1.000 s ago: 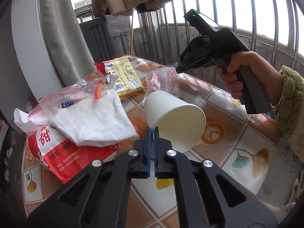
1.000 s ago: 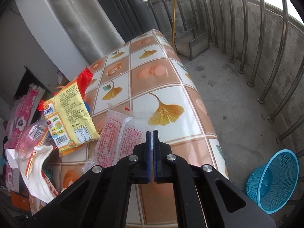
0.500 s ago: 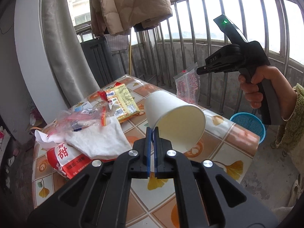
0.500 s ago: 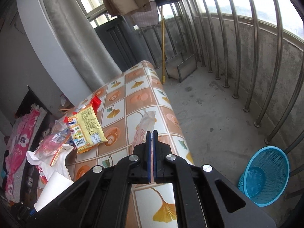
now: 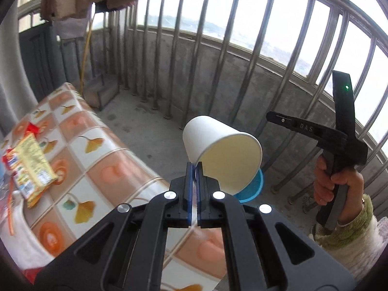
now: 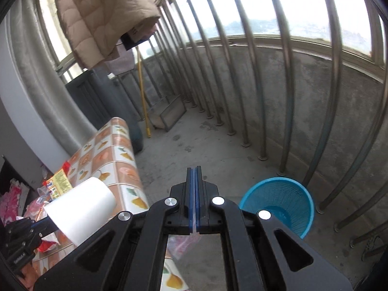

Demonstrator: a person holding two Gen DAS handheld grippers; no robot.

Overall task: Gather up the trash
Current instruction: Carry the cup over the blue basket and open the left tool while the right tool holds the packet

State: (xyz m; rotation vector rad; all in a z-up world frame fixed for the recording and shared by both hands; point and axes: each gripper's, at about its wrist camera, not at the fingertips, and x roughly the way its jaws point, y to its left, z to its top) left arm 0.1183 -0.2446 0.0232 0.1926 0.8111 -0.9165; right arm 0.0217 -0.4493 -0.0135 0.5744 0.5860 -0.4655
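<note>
My left gripper (image 5: 194, 167) is shut on the rim of a white paper cup (image 5: 223, 152) and holds it in the air past the table edge; the cup also shows in the right wrist view (image 6: 80, 211). My right gripper (image 6: 194, 172) is shut on a clear pink-printed plastic bag (image 6: 184, 245) that hangs below the fingers. A blue mesh trash basket (image 6: 281, 203) stands on the concrete floor by the railing, below and right of my right gripper; in the left wrist view its rim (image 5: 252, 189) peeks out behind the cup.
The tiled table (image 5: 97, 157) at the left carries a yellow snack packet (image 5: 29, 165) and other wrappers (image 6: 36, 203). Metal railing bars (image 6: 286, 97) close off the balcony. A jacket (image 6: 101, 14) hangs overhead. A dustpan (image 6: 167, 114) sits on the floor.
Both grippers have swung right, away from the table toward the railing and the blue basket. The cup and the plastic bag have travelled with them.
</note>
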